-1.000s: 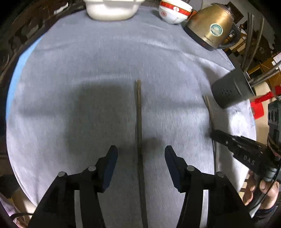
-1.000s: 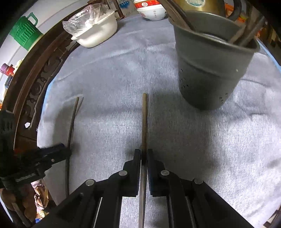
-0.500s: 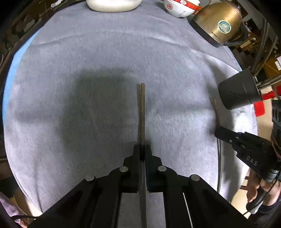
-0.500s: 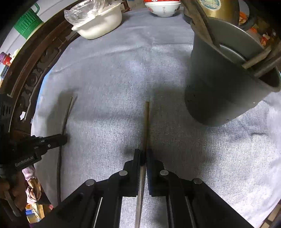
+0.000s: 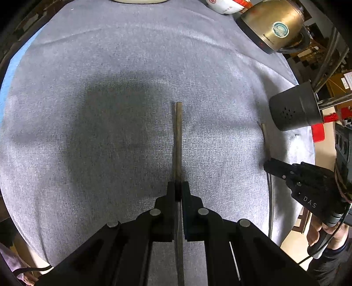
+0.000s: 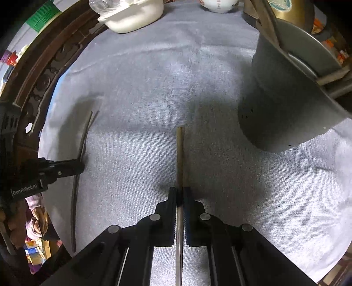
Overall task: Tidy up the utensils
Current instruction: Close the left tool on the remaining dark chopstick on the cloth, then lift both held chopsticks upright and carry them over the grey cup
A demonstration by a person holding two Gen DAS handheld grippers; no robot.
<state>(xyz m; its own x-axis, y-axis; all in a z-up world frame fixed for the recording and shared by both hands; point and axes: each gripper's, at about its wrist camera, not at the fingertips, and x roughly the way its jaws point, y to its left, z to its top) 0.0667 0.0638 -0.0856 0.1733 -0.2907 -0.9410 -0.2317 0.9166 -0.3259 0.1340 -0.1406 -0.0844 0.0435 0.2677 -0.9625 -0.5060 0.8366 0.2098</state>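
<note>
Over grey cloth (image 5: 110, 66), left gripper (image 5: 178, 187) now clamping chopstick (image 5: 178, 136)

Left gripper (image 5: 178, 187) jaws, open 1.0 s ago, now clamp the dark chopstick (image 5: 178, 140). Right gripper's chopstick (image 6: 180, 151) appears raised, closer to the holder (image 6: 286, 105).

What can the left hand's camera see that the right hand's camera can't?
Only the left wrist view shows the whole gold kettle and a blue strip at the cloth's edge. Only the right wrist view shows the carved wooden rim and a green container. Both show the grey cloth, the dark utensil holder, a white dish, and the left gripper and right gripper, each shut on a chopstick.
</note>
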